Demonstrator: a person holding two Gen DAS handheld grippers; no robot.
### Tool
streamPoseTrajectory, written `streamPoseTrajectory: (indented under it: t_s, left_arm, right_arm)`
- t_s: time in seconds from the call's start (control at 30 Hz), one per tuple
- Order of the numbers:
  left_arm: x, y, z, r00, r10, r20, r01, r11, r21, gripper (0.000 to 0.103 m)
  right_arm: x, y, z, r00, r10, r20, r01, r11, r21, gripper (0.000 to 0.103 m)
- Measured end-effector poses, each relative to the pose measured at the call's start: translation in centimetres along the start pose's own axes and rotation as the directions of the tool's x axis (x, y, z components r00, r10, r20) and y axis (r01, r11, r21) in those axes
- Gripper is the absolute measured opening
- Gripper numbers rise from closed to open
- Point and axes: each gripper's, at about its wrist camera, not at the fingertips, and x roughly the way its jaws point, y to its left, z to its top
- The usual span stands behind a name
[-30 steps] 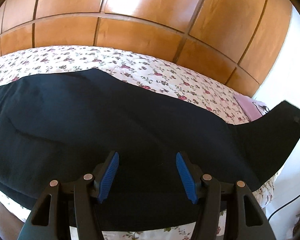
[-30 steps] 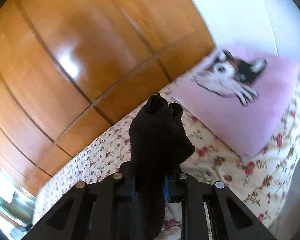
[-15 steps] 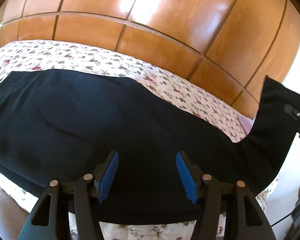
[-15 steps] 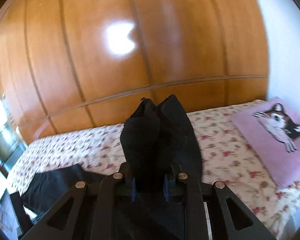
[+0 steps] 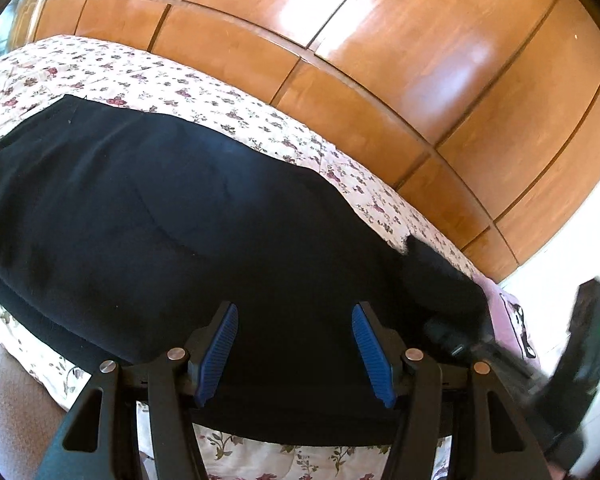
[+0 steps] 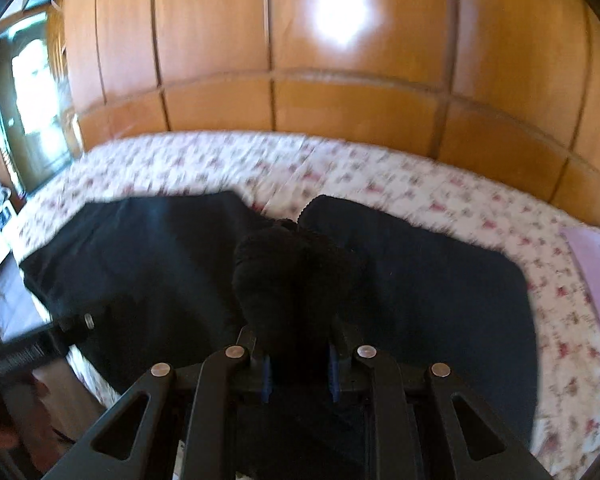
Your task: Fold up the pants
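Gripping bunched pants (image 6: 296, 264), right tongs (image 6: 298, 376) clamp shut; left tongs (image 5: 296, 348) gape wide, holding nothing.

Bare floral bedspread (image 6: 400, 184) beyond the pants (image 5: 180, 220), wooden wardrobe (image 6: 300, 40) close behind, pillow (image 6: 596, 256) possibly crowding right

Black slotted fingers (image 5: 152, 412) carry ribbed blue pads (image 5: 374, 354) and silver screws (image 5: 414, 355).

The bunched end of the black pants (image 6: 296, 264), a second ago held high before the pink pillow (image 6: 592, 256), is now carried leftward by the right gripper (image 6: 298, 376) and lowered over the spread cloth; the fabric is doubled on the bedsheet (image 6: 420, 184).
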Motion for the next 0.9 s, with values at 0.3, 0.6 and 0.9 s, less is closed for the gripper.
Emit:
streamPoseTrajectory:
  t_s: [0.3,0.6,0.9]
  left_arm:
    - [0.5,-1.1,-0.4,0.998,-0.057,-0.029,0.058,0.998,0.029,0.061]
    - [1.1,-6.1,0.7,0.983,-0.17,-0.069,0.178,0.974,0.137,0.063]
    - [6.6,-10.0,0.3,0.964,-0.114,-0.241,0.162,0.969,0.187,0.026]
  right_arm:
    - [0.2,-0.5,-2.6,0.964,0.264,-0.019,-0.263,0.964,0.05,0.069]
    - [-6.5,-6.5,-3.9,0.954,0.253,0.159,-0.276,0.95,0.146,0.052]
    - [-6.8,-14.9,-5.1,0.996,-0.038,0.082,0.004,0.924,0.383,0.023]
